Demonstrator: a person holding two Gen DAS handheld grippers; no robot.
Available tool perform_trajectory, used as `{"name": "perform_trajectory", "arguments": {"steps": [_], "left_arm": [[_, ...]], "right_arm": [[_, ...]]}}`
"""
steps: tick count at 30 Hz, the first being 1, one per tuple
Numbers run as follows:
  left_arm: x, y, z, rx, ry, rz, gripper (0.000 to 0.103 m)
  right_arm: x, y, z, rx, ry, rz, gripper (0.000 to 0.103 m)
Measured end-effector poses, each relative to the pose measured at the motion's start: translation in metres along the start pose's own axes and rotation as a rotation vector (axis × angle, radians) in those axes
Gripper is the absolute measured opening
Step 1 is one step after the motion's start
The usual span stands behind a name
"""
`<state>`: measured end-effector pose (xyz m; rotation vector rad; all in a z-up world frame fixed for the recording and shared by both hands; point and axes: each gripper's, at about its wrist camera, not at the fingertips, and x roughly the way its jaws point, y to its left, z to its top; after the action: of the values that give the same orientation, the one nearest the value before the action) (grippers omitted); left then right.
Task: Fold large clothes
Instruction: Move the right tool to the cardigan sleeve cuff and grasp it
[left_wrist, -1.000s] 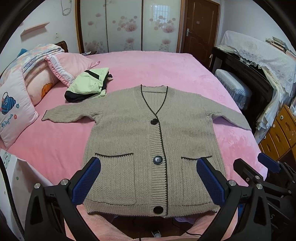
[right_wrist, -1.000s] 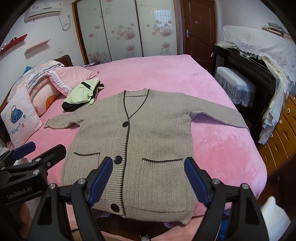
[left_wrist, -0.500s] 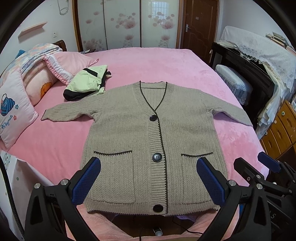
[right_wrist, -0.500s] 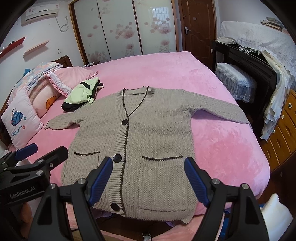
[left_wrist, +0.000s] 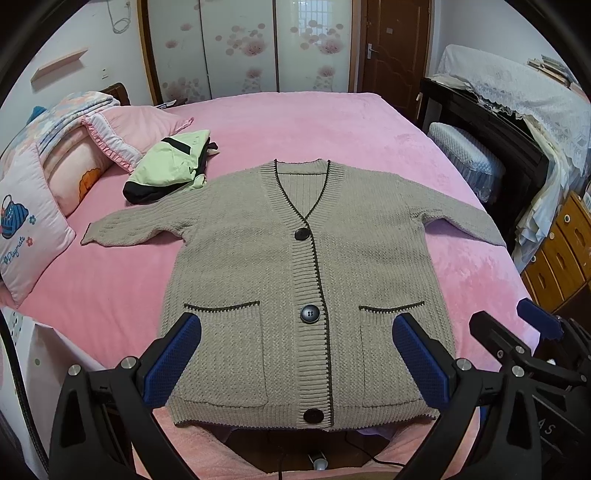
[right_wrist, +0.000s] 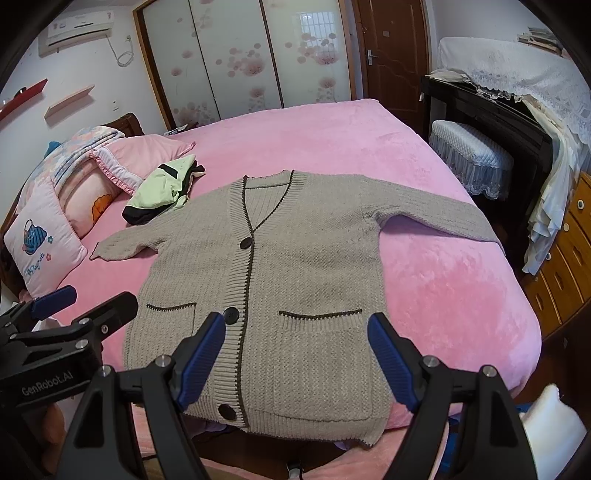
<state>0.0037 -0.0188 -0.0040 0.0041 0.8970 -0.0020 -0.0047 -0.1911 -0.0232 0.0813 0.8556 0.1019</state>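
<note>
A beige knitted cardigan (left_wrist: 280, 266) with dark trim, three dark buttons and two pockets lies flat, buttoned, face up on the pink bed, both sleeves spread out; it also shows in the right wrist view (right_wrist: 295, 280). Its hem hangs slightly over the near bed edge. My left gripper (left_wrist: 297, 358) is open and empty, held above the hem. My right gripper (right_wrist: 295, 360) is open and empty, above the hem to the right of the button band. The right gripper shows in the left wrist view (left_wrist: 517, 339), the left gripper in the right wrist view (right_wrist: 74, 314).
A folded green and black garment (left_wrist: 170, 171) lies near the left sleeve. Pillows (left_wrist: 33, 218) are stacked at the bed's left. A padded stool (left_wrist: 465, 158), dark furniture and wooden drawers (left_wrist: 561, 251) stand to the right. The pink bed (left_wrist: 295, 125) stretches beyond the cardigan.
Both cameras have tilted or risen slightly, so the cardigan sits a little lower in view. The cardigan has not moved and both grippers stay open.
</note>
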Motion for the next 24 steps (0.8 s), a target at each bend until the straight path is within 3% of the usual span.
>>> {"name": "perform_trajectory", "arguments": {"steps": [9, 15, 24], "left_arm": [[-0.009, -0.014, 0.030, 0.038, -0.076, 0.029, 0.103], [-0.005, -0.039, 0.070, 0.061, -0.114, -0.045, 0.103], [-0.009, -0.104, 0.132, 0.097, -0.376, -0.063, 0.103]], "right_arm": [[-0.011, -0.036, 0.018, 0.041, -0.088, -0.079, 0.080], [-0.014, -0.075, 0.041, 0.083, -0.115, -0.097, 0.080], [-0.031, -0.152, 0.094, 0.111, -0.224, -0.231, 0.080]]}}
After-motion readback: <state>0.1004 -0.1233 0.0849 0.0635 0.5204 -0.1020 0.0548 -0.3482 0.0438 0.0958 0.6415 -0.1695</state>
